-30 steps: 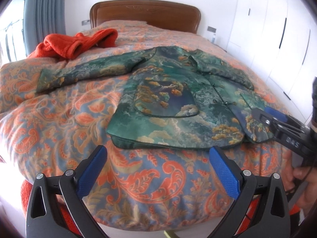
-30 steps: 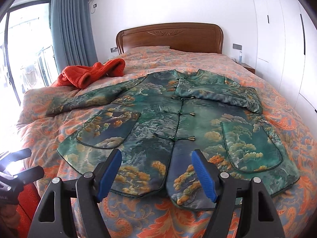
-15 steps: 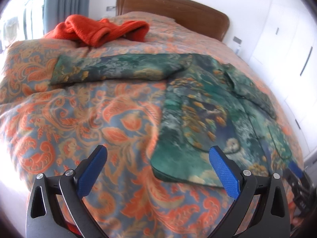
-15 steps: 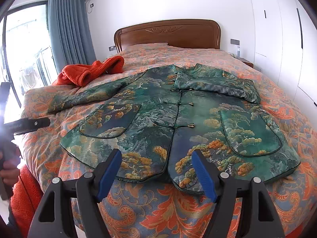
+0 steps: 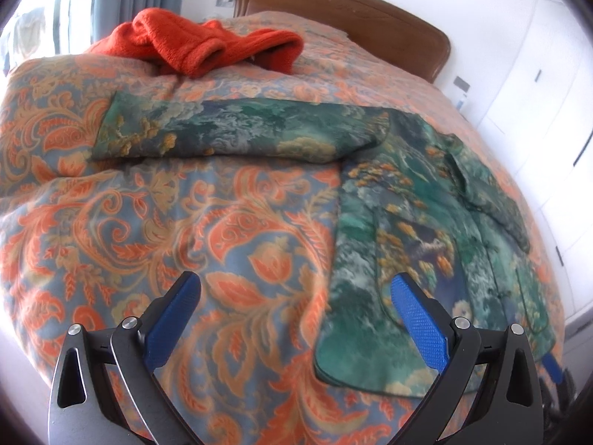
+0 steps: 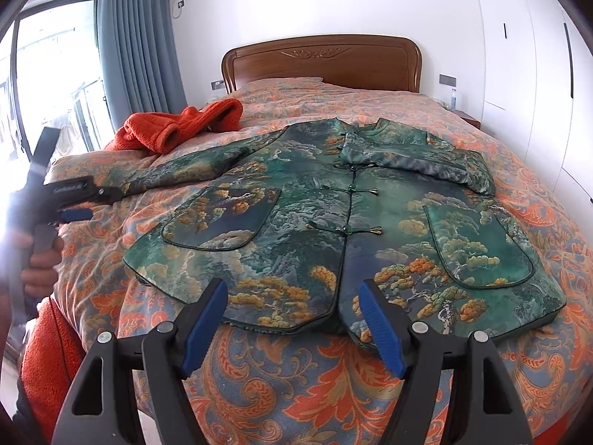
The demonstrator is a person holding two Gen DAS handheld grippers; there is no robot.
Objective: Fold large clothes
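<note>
A green patterned jacket (image 6: pixel 333 218) lies face up on the bed, buttoned, its right sleeve folded across the chest and its left sleeve (image 5: pixel 229 129) stretched out flat toward the bed's left side. My left gripper (image 5: pixel 296 311) is open and empty, above the bedspread between the sleeve and the jacket's left hem; it also shows in the right wrist view (image 6: pixel 85 200) at the far left. My right gripper (image 6: pixel 292 322) is open and empty, just short of the jacket's bottom hem near the front opening.
An orange fleece garment (image 5: pixel 200 48) lies bunched near the pillows at the left. The bedspread (image 5: pixel 155 222) is orange and blue. A wooden headboard (image 6: pixel 322 63) stands behind, a window with grey curtains (image 6: pixel 141 48) at left, white wardrobes (image 6: pixel 533 74) at right.
My left gripper has swung left and forward along the bed's side, from the jacket's hem toward the outstretched sleeve. My right gripper has drawn back slightly. Both stay open.
</note>
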